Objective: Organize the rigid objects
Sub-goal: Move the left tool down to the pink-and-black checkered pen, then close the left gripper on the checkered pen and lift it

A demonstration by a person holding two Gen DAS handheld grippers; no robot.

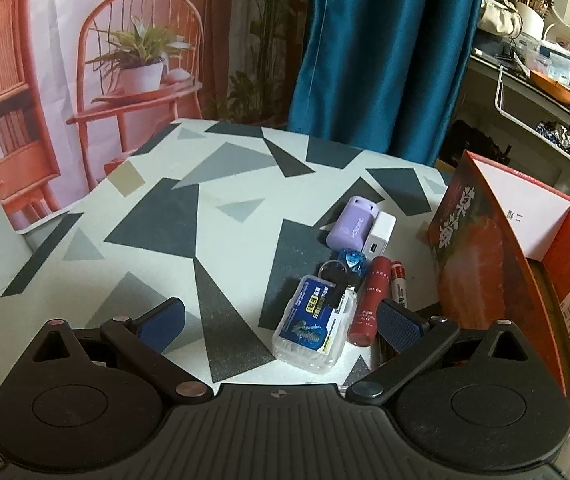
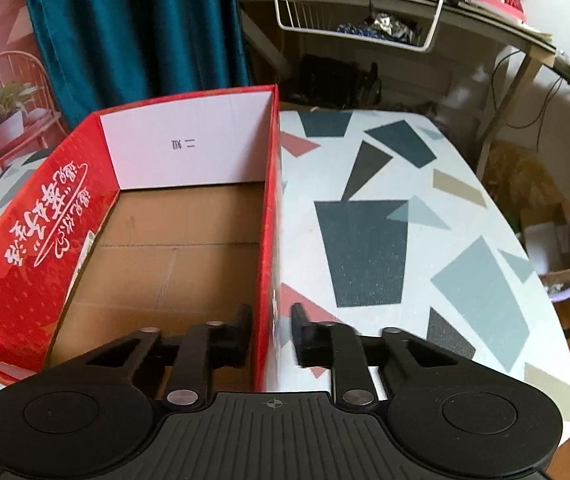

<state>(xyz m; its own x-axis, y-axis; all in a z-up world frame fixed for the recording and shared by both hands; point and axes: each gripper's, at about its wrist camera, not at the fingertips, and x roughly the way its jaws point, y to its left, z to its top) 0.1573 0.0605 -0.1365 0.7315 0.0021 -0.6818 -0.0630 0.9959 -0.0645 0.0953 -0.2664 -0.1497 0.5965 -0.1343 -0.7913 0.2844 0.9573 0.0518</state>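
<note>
We see a cluster of small items beside the left wall of the red box [image 1: 481, 248]: a clear plastic case [image 1: 313, 322], a red tube [image 1: 369, 300], a battery [image 1: 399, 284], a key ring [image 1: 335, 276], a purple case [image 1: 351, 222] and a white charger [image 1: 381, 232]. Our left gripper [image 1: 281, 316] is spread wide, holding nothing, its right finger touching the tube and battery. Left of the box and cluster, the patterned table [image 1: 145, 216] is bare. Our right gripper [image 2: 271, 330] straddles the box's right wall [image 2: 269, 240], fingers apart.
</note>
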